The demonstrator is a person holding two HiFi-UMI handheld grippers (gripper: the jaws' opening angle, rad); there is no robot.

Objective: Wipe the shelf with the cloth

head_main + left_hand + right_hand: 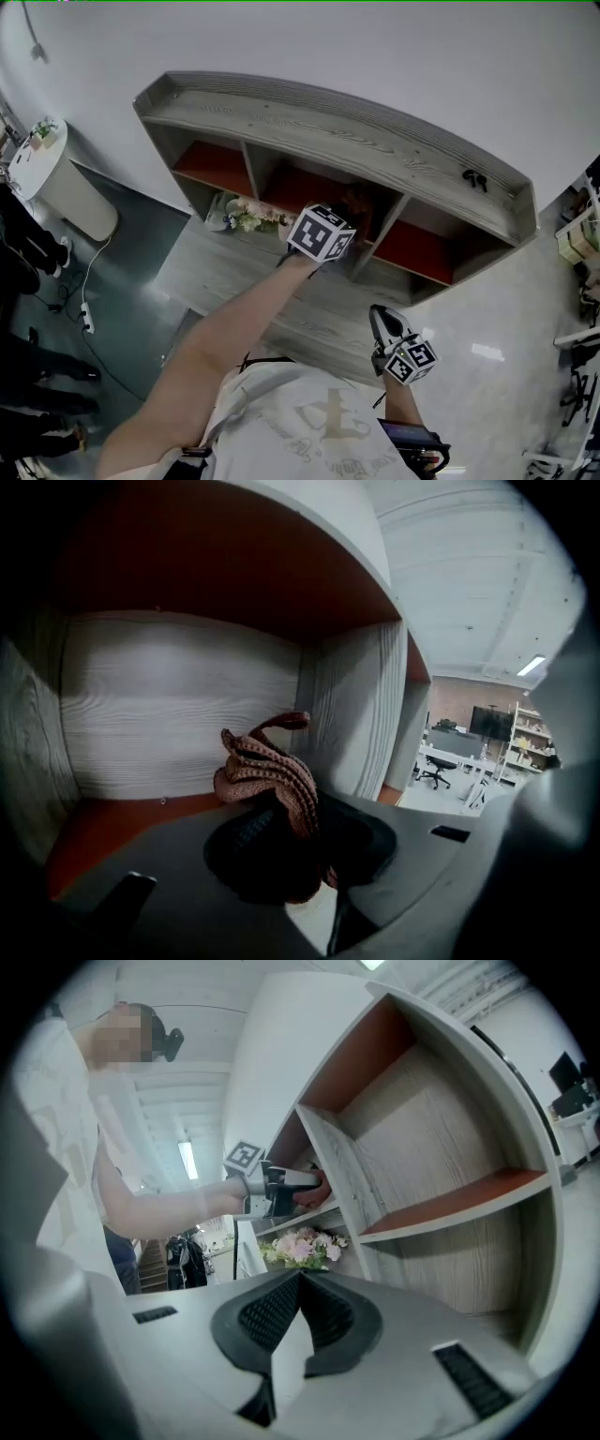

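Observation:
The grey wooden shelf (309, 122) has compartments with red-orange insides. My left gripper (319, 234) reaches into the middle compartment. In the left gripper view my left gripper (281, 803) is shut on a bunched reddish-brown knitted cloth (265, 766), just above the compartment's red floor (103, 822) and in front of its grey back wall (178, 705). My right gripper (386, 326) hangs back near my body, away from the shelf. Its jaws (298, 1283) are shut with nothing in them. The right gripper view shows the left gripper (281, 1190) with the cloth (315, 1189) at the shelf (441, 1129).
A bunch of pink and white flowers (246, 216) (302, 1246) lies in the lower left compartment. A small black object (473, 176) sits on the shelf top. A white round stand (56, 183) and a cable with a power strip (87, 319) are at the left.

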